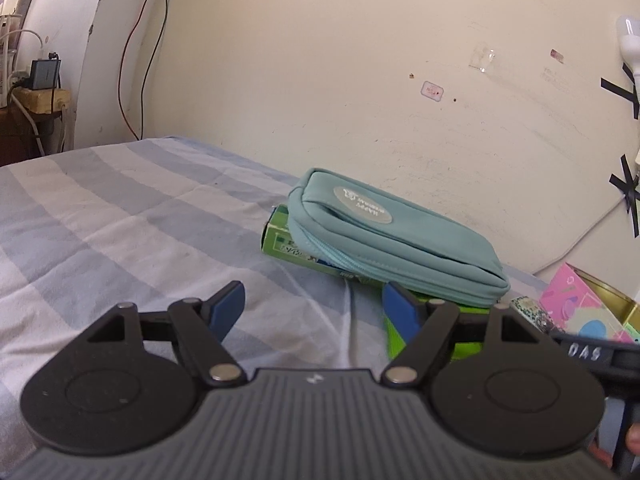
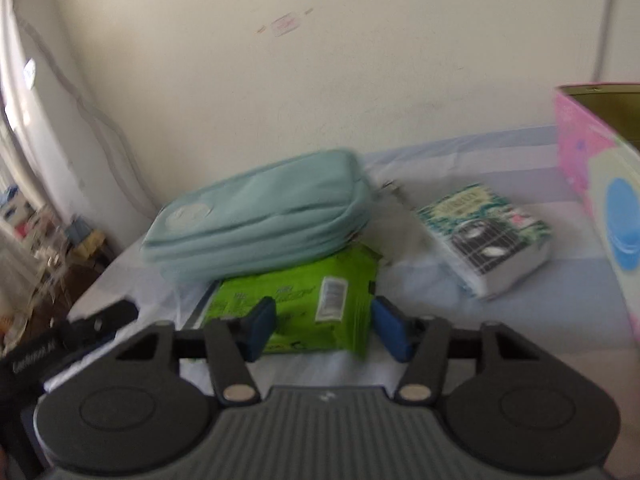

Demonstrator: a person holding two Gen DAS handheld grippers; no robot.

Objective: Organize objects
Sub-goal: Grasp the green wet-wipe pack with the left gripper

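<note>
On the striped bed (image 1: 120,208), we are holding both grippers with jaws apart, gripping nothing. Our right gripper (image 2: 324,326) is straddling the green packet (image 2: 304,300), which is lying partly under the teal pouch (image 2: 256,216) beside the wall; open sheet is stretching leftward before our left gripper (image 1: 312,312).

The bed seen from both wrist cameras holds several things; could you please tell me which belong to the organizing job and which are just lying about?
Belong to the job:
- teal pouch, lying on a green box
- green packet
- patterned tissue pack
- pink tin, open, probably the container

Just lying about:
- striped bedsheet
- wall cables
- charger on the side shelf
</note>
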